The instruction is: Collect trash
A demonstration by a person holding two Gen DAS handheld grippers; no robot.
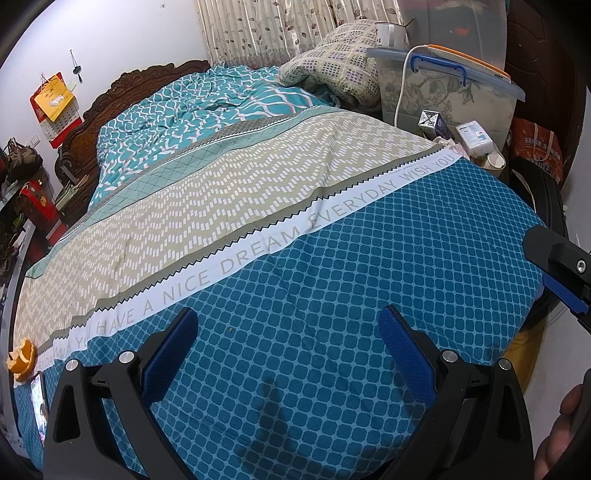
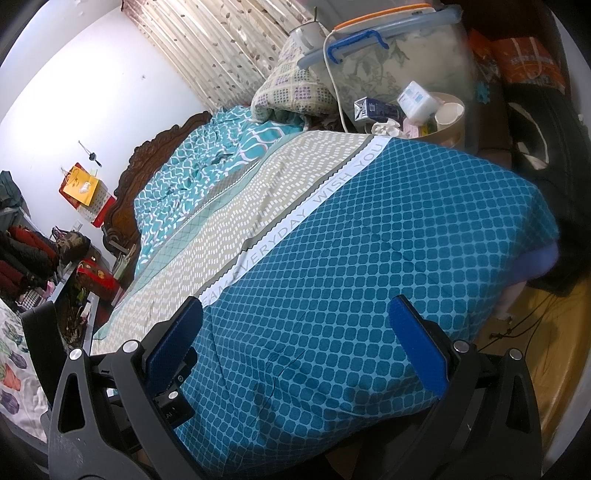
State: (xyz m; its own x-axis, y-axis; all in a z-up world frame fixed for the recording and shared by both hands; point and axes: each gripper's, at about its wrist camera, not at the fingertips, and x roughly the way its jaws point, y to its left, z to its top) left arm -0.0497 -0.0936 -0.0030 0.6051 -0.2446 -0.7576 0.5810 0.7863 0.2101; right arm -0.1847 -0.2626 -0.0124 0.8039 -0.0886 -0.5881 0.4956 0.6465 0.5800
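Note:
An orange peel lies at the near left edge of the bed, far left of my left gripper, which is open and empty above the blue sheet. My right gripper is open and empty above the blue sheet. It also shows at the right edge of the left wrist view. Beyond the bed's far right corner, a beige bin holds a milk carton, a tissue pack, a paper cup and crumpled paper.
A phone lies below the peel. A folded quilt and a clear storage box with a mug stand at the far right. A red box and clutter sit left of the bed. Cables cross the floor.

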